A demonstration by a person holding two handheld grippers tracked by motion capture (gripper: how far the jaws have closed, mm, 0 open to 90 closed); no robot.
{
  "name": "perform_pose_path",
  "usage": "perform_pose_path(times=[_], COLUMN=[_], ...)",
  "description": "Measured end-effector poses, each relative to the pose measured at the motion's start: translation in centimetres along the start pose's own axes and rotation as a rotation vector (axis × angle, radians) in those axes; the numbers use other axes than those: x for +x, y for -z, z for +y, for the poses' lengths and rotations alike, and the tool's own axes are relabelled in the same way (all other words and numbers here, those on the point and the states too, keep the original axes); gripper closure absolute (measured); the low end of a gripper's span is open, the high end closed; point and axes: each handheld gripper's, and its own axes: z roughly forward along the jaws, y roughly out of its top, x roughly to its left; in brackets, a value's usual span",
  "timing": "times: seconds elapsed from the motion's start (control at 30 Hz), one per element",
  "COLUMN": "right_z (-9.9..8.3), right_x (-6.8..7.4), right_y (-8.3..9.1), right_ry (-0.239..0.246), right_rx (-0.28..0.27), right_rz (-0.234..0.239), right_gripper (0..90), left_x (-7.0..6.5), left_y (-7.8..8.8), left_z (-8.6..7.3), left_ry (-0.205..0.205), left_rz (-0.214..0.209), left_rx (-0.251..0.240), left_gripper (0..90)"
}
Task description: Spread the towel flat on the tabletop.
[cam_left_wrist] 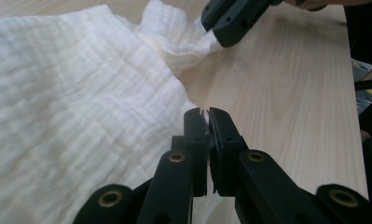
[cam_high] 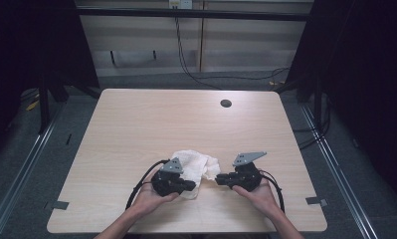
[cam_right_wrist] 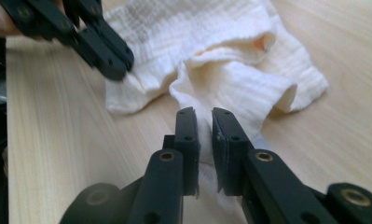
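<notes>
Jaws of my left hand-held gripper [cam_left_wrist: 208,114] pinched together on thin edge of white cloth [cam_left_wrist: 72,93]; rest of cloth spreads left of it. My right hand-held gripper [cam_right_wrist: 203,116] slightly parted, cloth fold between jaws, grip unclear. Cloth lies crumpled on worktop [cam_high: 151,119], between both grippers, near front edge.

A white crinkle-ribbed cloth [cam_high: 195,167] lies on the pale wood-grain table [cam_high: 136,124], between two black tools

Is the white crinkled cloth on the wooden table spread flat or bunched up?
Bunched up. The white crinkled cloth lies in rumpled folds, with raised ridges and a curled edge, not flat on the wooden table.
</notes>
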Motion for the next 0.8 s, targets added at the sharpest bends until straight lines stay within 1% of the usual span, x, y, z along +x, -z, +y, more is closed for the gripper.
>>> perform_pose_path(times=[0.03, 0.07, 0.1, 0.13, 0.17, 0.2, 0.23, 0.27, 0.3, 0.33, 0.37, 0.4, 0.43, 0.47, 0.5, 0.53, 0.57, 0.6, 0.63, 0.67, 0.7, 0.77, 0.8], right_z=[0.0, -0.5, -0.5, -0.7, -1.0, -1.1, -1.2, -1.2, -1.2, -1.2, -1.1, -1.1, -1.0, -0.9, -0.8, -0.6, -0.5, -0.4, -0.3, -0.2, -0.3, -0.5, -0.6], right_x=[0.0, 0.2, 0.2, 0.3, 0.5, 0.7, 0.9, 1.0, 1.3, 1.3, 1.5, 1.5, 1.6, 1.8, 1.8, 1.9, 1.9, 2.1, 2.2, 2.3, 2.4, 2.3, 2.1], right_y=[0.0, -0.3, -0.3, -0.5, -0.7, -0.9, -1.0, -1.0, -1.1, -1.1, -1.2, -1.2, -1.3, -1.4, -1.5, -1.7, -1.8, -1.8, -1.8, -2.0, -2.2, -2.6, -2.5], right_ry=[0.000, 0.008, 0.008, 0.009, 0.019, 0.034, 0.044, 0.058, 0.081, 0.081, 0.100, 0.100, 0.111, 0.120, 0.126, 0.128, 0.135, 0.138, 0.142, 0.151, 0.158, 0.182, 0.180], right_rx=[0.000, 0.028, 0.028, 0.038, 0.062, 0.077, 0.079, 0.071, 0.061, 0.061, 0.042, 0.042, 0.040, 0.033, 0.023, 0.021, 0.018, 0.003, -0.001, 0.004, 0.025, 0.067, 0.064], right_rz=[0.000, 0.009, 0.009, 0.008, -0.005, -0.009, -0.011, -0.016, -0.027, -0.027, -0.019, -0.019, -0.022, -0.014, -0.013, -0.008, -0.006, -0.006, -0.004, 0.012, 0.018, 0.006, 0.018], right_gripper=[80.0, 75.4, 75.4, 73.0, 69.7, 66.9, 64.9, 61.7, 61.3, 61.3, 62.5, 62.5, 63.0, 63.0, 63.4, 64.3, 64.6, 64.7, 64.6, 64.2, 63.9, 62.8, 61.5], left_x=[0.0, 0.0, 0.0, 0.1, 0.2, 0.4, 0.6, 0.7, 1.2, 1.2, 1.5, 1.6, 1.8, 1.9, 2.1, 2.2, 2.2, 2.3, 2.3, 2.3, 2.4, 2.6, 2.7], left_y=[0.2, 0.7, 0.9, 1.4, 1.7, 2.0, 2.4, 2.8, 3.7, 3.7, 4.3, 4.6, 5.1, 5.3, 5.5, 5.5, 5.6, 5.7, 5.8, 5.9, 5.9, 6.0, 6.0], left_z=[-0.1, -0.1, -0.1, -0.1, -0.2, -0.2, -0.3, -0.4, -0.5, -0.5, -0.6, -0.6, -0.7, -0.7, -0.7, -0.7, -0.6, -0.6, -0.5, -0.5, -0.6, -0.7, -0.8], left_ry=[0.009, 0.018, 0.020, 0.023, 0.031, 0.030, 0.037, 0.045, 0.066, 0.066, 0.081, 0.089, 0.090, 0.098, 0.109, 0.114, 0.107, 0.100, 0.105, 0.103, 0.101, 0.108, 0.110], left_rz=[-0.006, -0.010, -0.004, -0.003, 0.005, 0.016, 0.020, 0.032, 0.040, 0.040, 0.041, 0.043, 0.052, 0.059, 0.054, 0.053, 0.071, 0.077, 0.077, 0.083, 0.087, 0.093, 0.095], left_rx=[-0.013, -0.025, -0.036, -0.039, -0.049, -0.053, -0.063, -0.074, -0.108, -0.108, -0.129, -0.139, -0.149, -0.161, -0.171, -0.173, -0.172, -0.168, -0.174, -0.172, -0.167, -0.168, -0.167], left_gripper=[86.8, 86.9, 86.9, 87.0, 86.9, 86.9, 86.9, 87.0, 87.1, 87.1, 87.0, 87.0, 87.1, 87.1, 87.1, 87.1, 87.1, 87.1, 87.1, 87.1, 87.1, 87.1, 87.0])
